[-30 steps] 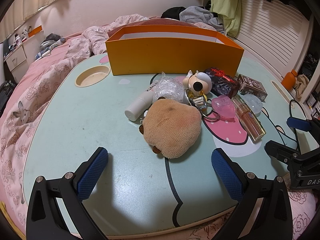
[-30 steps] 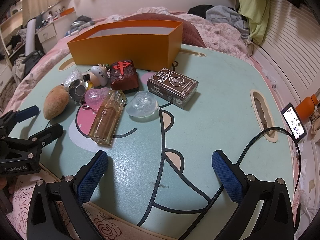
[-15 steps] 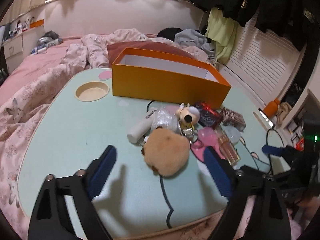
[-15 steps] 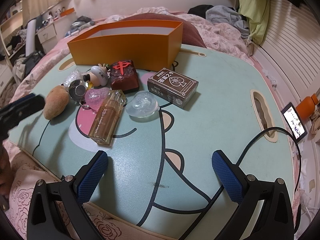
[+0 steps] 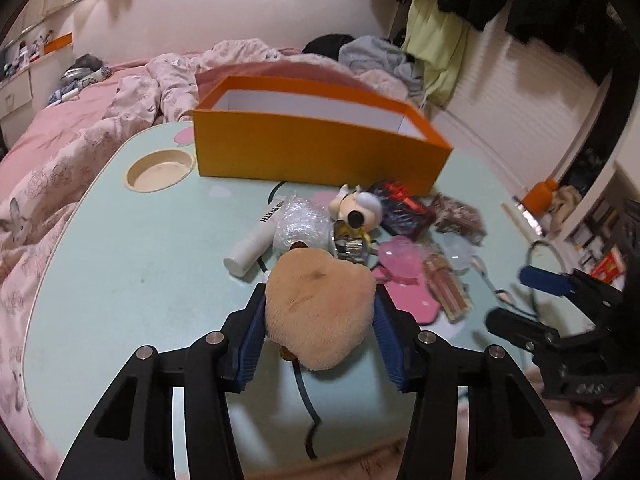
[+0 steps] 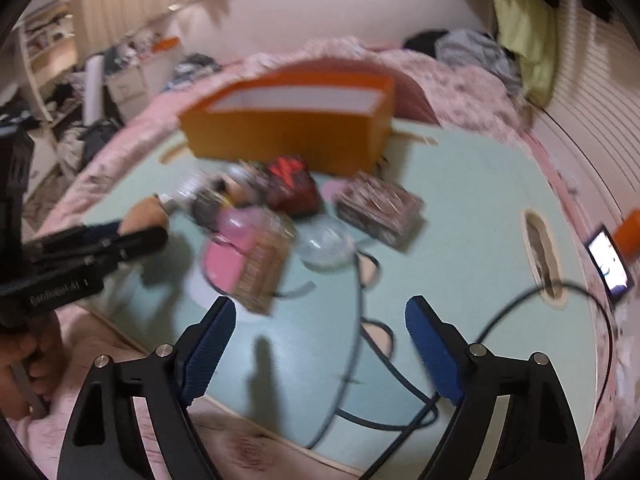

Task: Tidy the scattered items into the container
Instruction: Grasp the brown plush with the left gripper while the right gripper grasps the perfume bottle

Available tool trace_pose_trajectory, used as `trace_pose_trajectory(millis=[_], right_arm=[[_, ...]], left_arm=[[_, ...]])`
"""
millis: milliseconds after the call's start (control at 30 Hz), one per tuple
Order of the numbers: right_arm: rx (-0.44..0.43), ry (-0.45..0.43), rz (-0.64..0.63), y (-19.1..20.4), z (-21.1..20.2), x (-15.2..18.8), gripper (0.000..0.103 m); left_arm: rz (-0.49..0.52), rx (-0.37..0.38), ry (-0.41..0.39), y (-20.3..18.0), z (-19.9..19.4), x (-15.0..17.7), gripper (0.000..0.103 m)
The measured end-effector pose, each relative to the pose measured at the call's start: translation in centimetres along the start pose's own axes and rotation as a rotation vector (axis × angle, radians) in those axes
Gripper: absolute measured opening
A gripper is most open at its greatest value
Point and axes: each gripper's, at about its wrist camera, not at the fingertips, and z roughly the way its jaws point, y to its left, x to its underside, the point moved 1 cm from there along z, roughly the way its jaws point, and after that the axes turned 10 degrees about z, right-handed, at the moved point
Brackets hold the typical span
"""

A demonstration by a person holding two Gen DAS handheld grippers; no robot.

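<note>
A tan plush toy (image 5: 316, 280) sits between the blue pads of my left gripper (image 5: 320, 300); the jaws are closing and both pads press its sides. Behind it lie a white tube (image 5: 256, 240), a crinkly plastic bundle (image 5: 300, 224), a cow figurine (image 5: 356, 204), a dark red box (image 5: 400, 204), a card box (image 5: 460, 216), a pink clear piece (image 5: 400, 252) and a perfume bottle (image 5: 446, 288). The orange box (image 5: 312, 152) stands open at the back. My right gripper (image 6: 320, 308) hovers over bare table near the front edge, its jaws closing with nothing between them.
The mint-green table (image 5: 140, 260) has a round cup recess (image 5: 160, 168) at the back left. Pink bedding surrounds it. A black cable (image 6: 520, 300) runs across the right side toward a lit phone (image 6: 608, 264). An orange bottle (image 5: 540, 196) stands off the right edge.
My left gripper came forward around the plush toy and its jaws closed onto it. The right gripper's jaws narrowed, and its view tilted and blurred.
</note>
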Motion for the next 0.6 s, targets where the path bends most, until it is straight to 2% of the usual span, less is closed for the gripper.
trace_pose_trajectory(millis=[33, 100, 167, 267, 333, 467, 600], right_arm=[[-0.021, 0.004, -0.014, 0.6, 0.0, -0.2, 0.079], [-0.059, 0.034, -0.041, 1.7, 0.6, -0.8, 0.063], [-0.068, 0.062, -0.051, 2.3, 1.4, -1.4, 0.054], [-0.027, 0.098, -0.072, 3.1, 2.8, -1.7, 0.048], [-0.014, 0.140, -0.080, 3.2, 3.7, -1.5, 0.023], [-0.053, 0.126, -0.070, 2.7, 3.6, -0.8, 0.017], [-0.115, 0.088, -0.046, 1.5, 1.7, -0.5, 0.017]], left_arm=[[-0.002, 0.001, -0.008, -0.1, -0.6, 0.2, 0.051], [0.000, -0.009, -0.023, -0.2, -1.5, 0.4, 0.051], [0.007, -0.018, -0.033, -0.4, -2.3, 0.5, 0.051], [0.008, -0.012, -0.047, -0.4, -3.1, 0.4, 0.051], [0.007, -0.008, -0.058, -0.4, -3.4, 0.3, 0.051], [0.009, -0.009, -0.061, -0.3, -3.4, 0.2, 0.051], [0.019, -0.013, -0.063, -0.3, -3.5, -0.2, 0.051]])
